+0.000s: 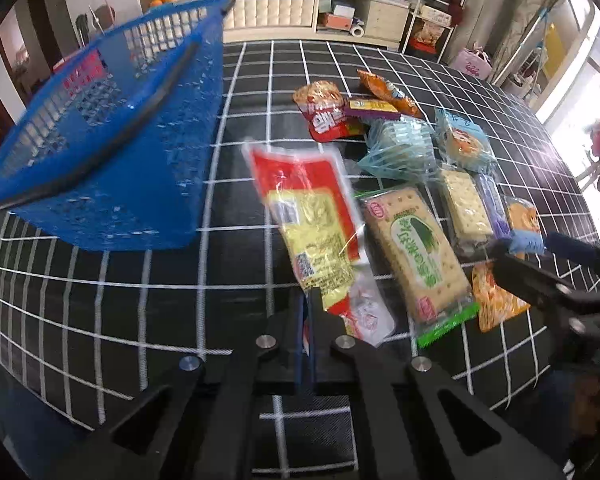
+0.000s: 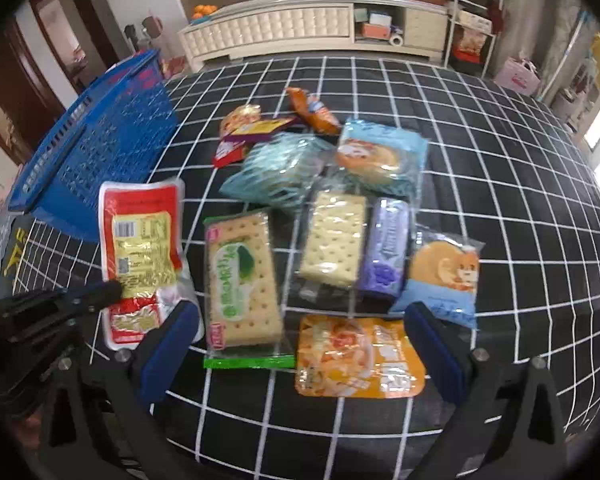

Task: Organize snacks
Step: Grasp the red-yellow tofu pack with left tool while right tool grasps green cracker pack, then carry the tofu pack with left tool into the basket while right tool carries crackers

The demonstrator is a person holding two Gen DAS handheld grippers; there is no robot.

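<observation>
My left gripper (image 1: 309, 312) is shut on the near end of a red and yellow snack pack (image 1: 312, 216), lifted above the table; the pack also shows in the right wrist view (image 2: 142, 248). A blue plastic basket (image 1: 112, 128) stands to the left, also in the right wrist view (image 2: 96, 152). My right gripper (image 2: 300, 344) is open above an orange snack bag (image 2: 356, 356), beside a green cracker pack (image 2: 240, 280). Several more snacks lie in a pile on the black checked tablecloth (image 2: 500, 200).
A plain cracker pack (image 2: 334, 240), a purple pack (image 2: 386, 248) and a blue cake pack (image 2: 444, 272) lie near my right gripper. A white cabinet (image 2: 300, 28) and shelves stand beyond the table's far edge.
</observation>
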